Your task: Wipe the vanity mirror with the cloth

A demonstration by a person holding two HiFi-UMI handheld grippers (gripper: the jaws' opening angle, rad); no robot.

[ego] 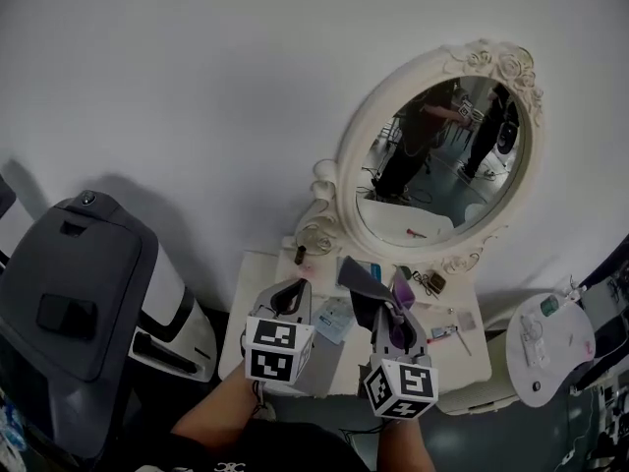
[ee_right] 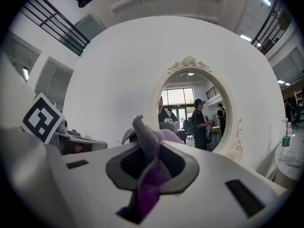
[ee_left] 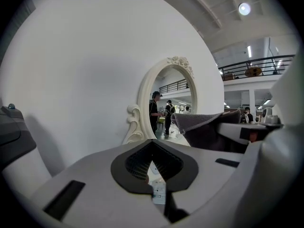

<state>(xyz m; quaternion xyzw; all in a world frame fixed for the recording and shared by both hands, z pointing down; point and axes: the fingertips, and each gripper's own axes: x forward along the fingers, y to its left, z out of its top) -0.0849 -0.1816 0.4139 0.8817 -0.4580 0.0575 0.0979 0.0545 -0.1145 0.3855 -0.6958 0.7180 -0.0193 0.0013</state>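
The cream-framed oval vanity mirror [ego: 437,155] fills the upper right of the head view, above a cluttered white dressing table [ego: 257,293]. At lower centre my left gripper [ego: 294,291] is closed on nothing, while my right gripper [ego: 391,310] pinches the grey-and-purple cloth [ego: 362,281], well short of the glass. Wiping looks not yet begun; next, I reckon, the cloth must rise up and right to meet the glass.

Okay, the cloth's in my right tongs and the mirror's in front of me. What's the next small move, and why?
Probably raise the right tongs forward and up to the mirror. They're shut on the cloth, which sits low over the vanity top, clearly apart from the glass, so no wiping can start until the cloth touches it.
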